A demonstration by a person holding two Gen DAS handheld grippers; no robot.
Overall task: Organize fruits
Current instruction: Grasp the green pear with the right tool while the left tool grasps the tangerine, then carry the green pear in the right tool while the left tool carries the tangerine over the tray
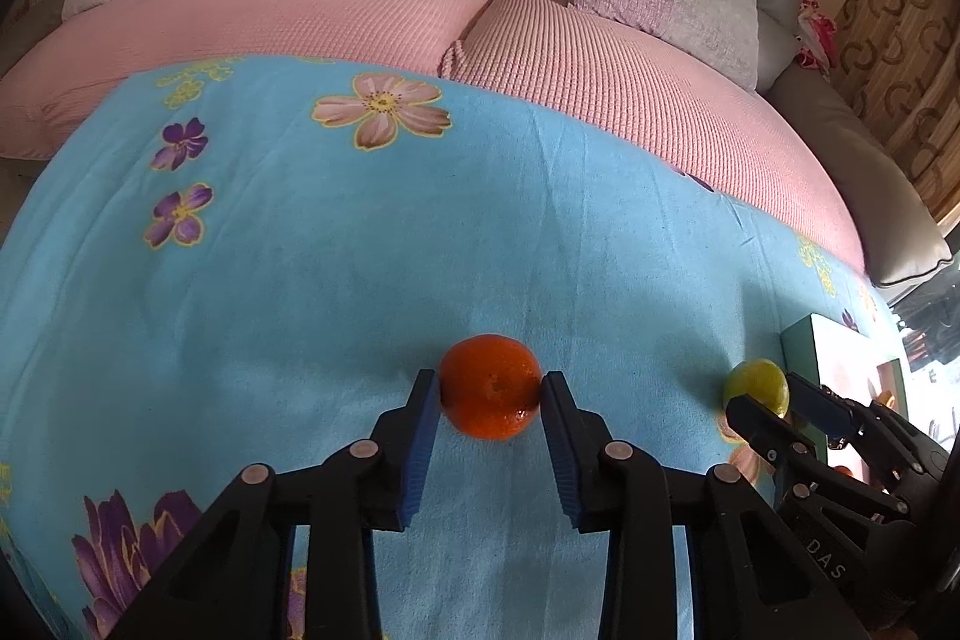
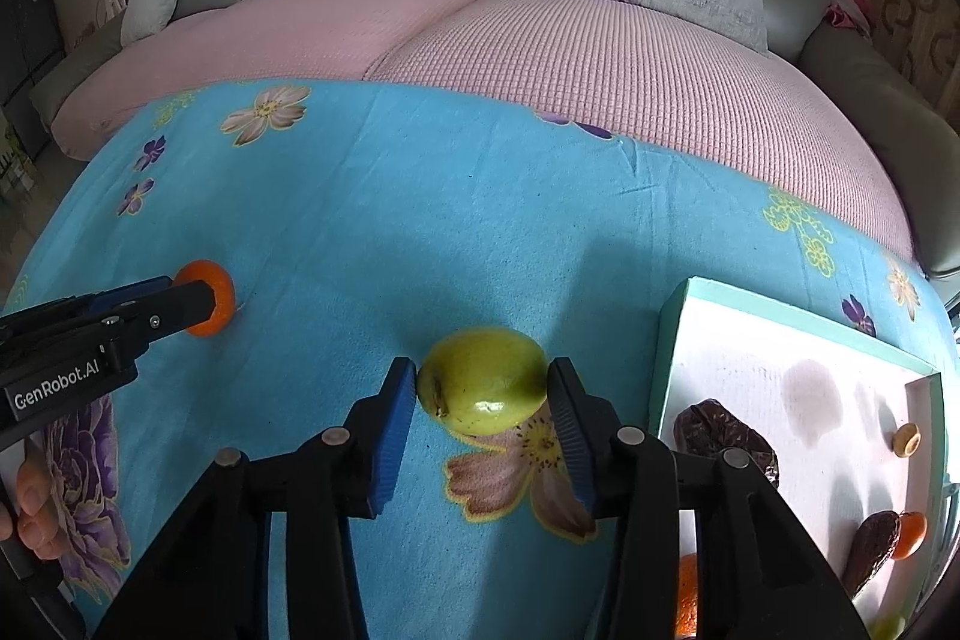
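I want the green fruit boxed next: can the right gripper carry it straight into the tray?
Probably yes. The right gripper pinches the green fruit, and bare cloth separates it from the tray, which has free space.

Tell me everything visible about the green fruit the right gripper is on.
The green fruit is round, smooth, glossy yellow-green, with a brown stem scar facing left. It sits on the blue floral blanket, pinched between the right gripper's blue pads, just left of the white tray.

Left gripper (image 1: 491,391): my pads pinch the orange (image 1: 489,385).
Right gripper (image 2: 482,388): my pads clamp the green fruit (image 2: 483,379).
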